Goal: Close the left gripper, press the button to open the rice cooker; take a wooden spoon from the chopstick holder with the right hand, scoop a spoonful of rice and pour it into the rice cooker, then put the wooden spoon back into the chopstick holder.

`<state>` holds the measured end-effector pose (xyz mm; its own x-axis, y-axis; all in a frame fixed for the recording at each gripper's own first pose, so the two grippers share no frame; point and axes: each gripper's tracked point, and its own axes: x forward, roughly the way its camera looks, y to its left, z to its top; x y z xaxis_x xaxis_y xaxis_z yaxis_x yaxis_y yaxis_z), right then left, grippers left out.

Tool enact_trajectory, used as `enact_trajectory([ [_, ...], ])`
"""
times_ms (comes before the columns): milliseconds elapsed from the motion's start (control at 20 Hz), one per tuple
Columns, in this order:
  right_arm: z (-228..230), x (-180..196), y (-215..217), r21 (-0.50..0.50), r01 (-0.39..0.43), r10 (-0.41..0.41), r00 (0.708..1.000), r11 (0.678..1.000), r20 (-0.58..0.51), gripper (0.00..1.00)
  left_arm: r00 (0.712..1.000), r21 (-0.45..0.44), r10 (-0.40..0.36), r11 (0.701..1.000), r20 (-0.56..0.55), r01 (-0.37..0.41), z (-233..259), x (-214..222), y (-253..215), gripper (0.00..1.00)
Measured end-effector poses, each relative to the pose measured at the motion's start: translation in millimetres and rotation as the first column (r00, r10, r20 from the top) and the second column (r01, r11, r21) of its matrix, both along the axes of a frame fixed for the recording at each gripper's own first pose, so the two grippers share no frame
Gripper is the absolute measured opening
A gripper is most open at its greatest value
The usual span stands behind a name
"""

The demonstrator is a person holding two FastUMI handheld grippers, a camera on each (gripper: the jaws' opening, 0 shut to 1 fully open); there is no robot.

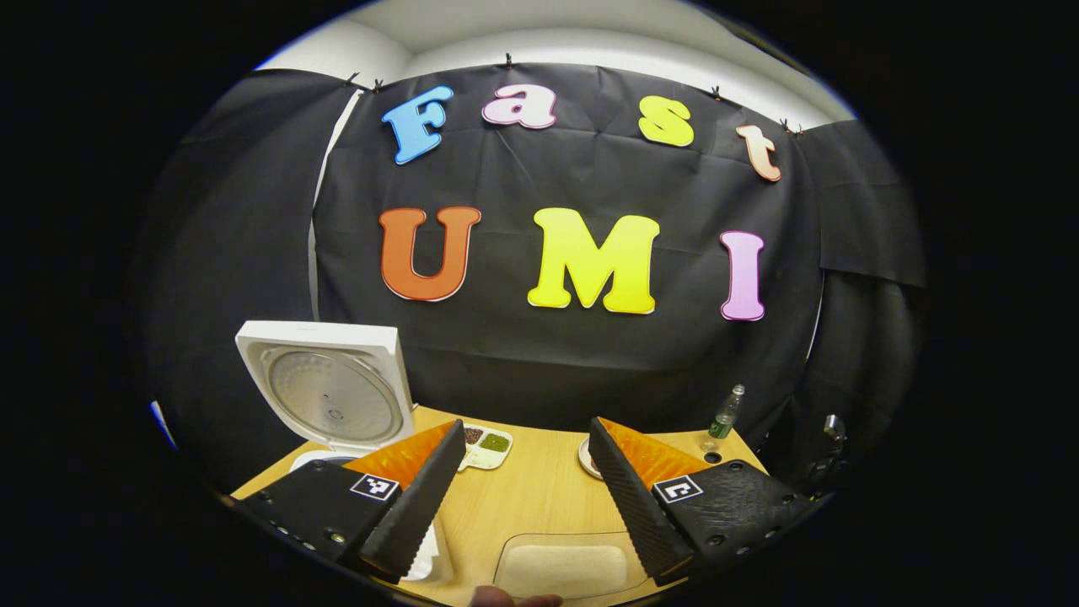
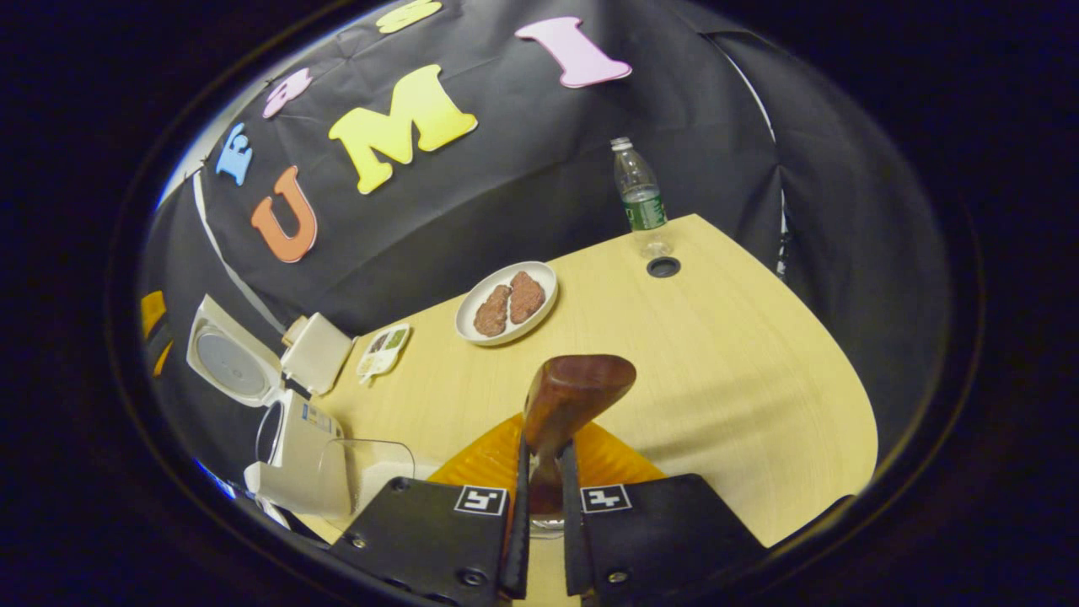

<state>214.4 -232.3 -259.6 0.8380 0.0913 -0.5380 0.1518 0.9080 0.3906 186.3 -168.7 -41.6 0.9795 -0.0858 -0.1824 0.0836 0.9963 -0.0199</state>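
Left gripper view: left gripper [image 1: 527, 489], fingers spread and empty, hovers over the desk [image 1: 539, 497]; the rice cooker [image 1: 330, 396], lid raised, lies just left of its left finger.

Right gripper view: right gripper [image 2: 541, 506] pinches the wooden spoon [image 2: 566, 405] by its handle, bowl projecting forward; judged next, carry it level toward the rice, keeping the grip firm.

One rice cooker [image 2: 291, 438] stands open on the table [image 2: 716, 362]. There is one wooden spoon [image 2: 566, 400], one clear tub [image 1: 563, 566], one plate [image 2: 506, 303] bearing two brown pieces, one sectioned tray [image 2: 383, 350] and one bottle [image 2: 639, 190].
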Motion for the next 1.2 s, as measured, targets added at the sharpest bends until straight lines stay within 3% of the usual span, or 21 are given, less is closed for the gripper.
enact_trajectory([
  [200,26,-12,3,-0.082,0.057,-0.053,0.998,0.995,0.045,0.13,1.000,0.002,-0.020,1.000,-0.001,0.020,-3,-29,29,0.94],
  [450,71,-29,20,-0.246,0.083,-0.055,0.992,0.966,0.118,0.12,0.998,0.038,-0.057,0.998,0.010,0.056,-11,-58,66,0.94],
  [750,123,-50,76,-0.383,0.028,0.041,0.984,0.923,0.172,0.08,0.996,0.016,-0.068,0.998,0.052,0.067,-8,-73,108,0.94],
  [850,134,-54,101,-0.389,0.010,0.071,0.979,0.921,0.193,0.08,0.997,0.013,-0.050,0.999,0.062,0.050,-6,-77,121,0.94],
  [1050,112,-49,161,-0.369,-0.098,0.171,0.971,0.924,0.170,0.08,0.999,0.009,-0.019,1.000,0.034,0.019,-11,-88,143,0.94],
  [1200,66,-41,179,-0.428,-0.141,0.203,0.974,0.893,0.101,0.08,1.000,0.024,-0.001,1.000,0.029,0.000,-9,-94,157,0.94],
])
